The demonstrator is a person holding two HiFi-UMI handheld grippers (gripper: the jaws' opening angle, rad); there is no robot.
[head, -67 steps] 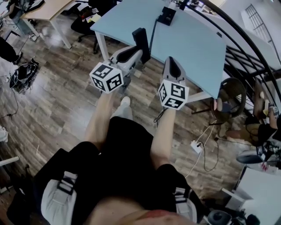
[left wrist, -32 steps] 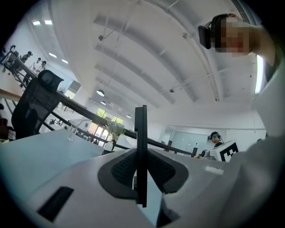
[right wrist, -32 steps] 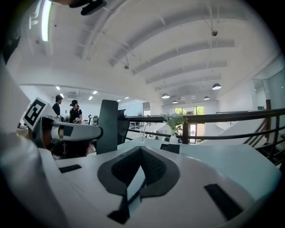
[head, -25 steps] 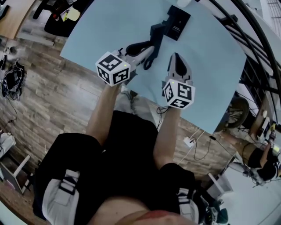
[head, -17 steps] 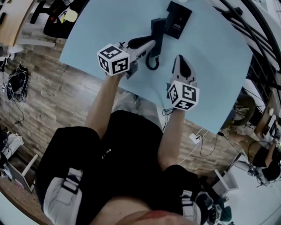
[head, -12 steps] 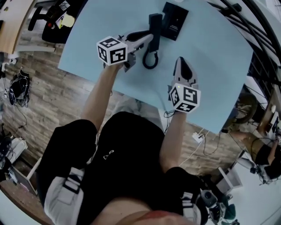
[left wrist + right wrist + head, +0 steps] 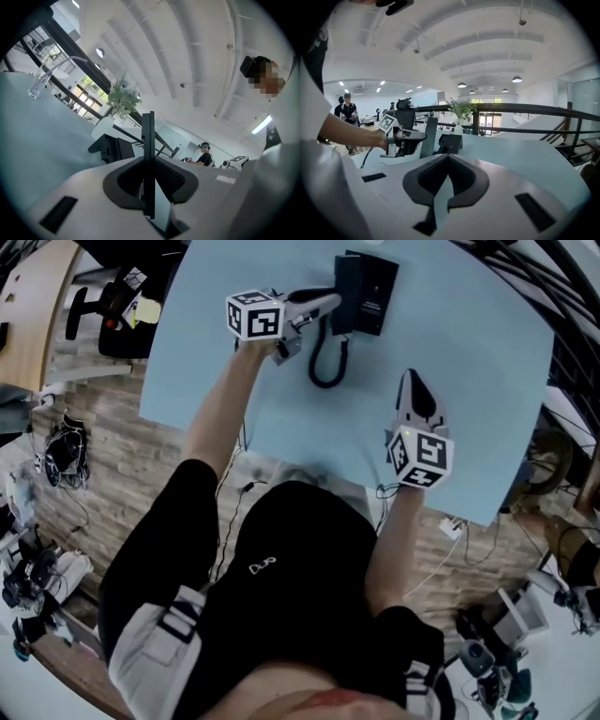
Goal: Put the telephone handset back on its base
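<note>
The black telephone handset (image 7: 347,292) stands on end over the left side of the black base (image 7: 377,282) at the far edge of the light blue table (image 7: 469,381). My left gripper (image 7: 334,302) is shut on it from the left. In the left gripper view the handset (image 7: 148,140) shows as a thin dark bar clamped between the jaws, with the base (image 7: 112,149) just beyond. A coiled cord (image 7: 326,367) loops down from the handset. My right gripper (image 7: 412,382) hovers nearer me on the right, shut and holding nothing (image 7: 447,157); from it I see the handset (image 7: 427,137), the base (image 7: 449,143) and the left gripper (image 7: 401,136).
A potted plant (image 7: 461,112) stands behind the base, with a dark railing (image 7: 525,108) past the table's far edge. An office chair (image 7: 112,306) sits at the table's left, and cables (image 7: 441,549) lie on the wooden floor. A person (image 7: 345,110) stands far off.
My left gripper has carried the handset away from me across the table up to the base. The right gripper has come over the table's near right part and stayed shut.
</note>
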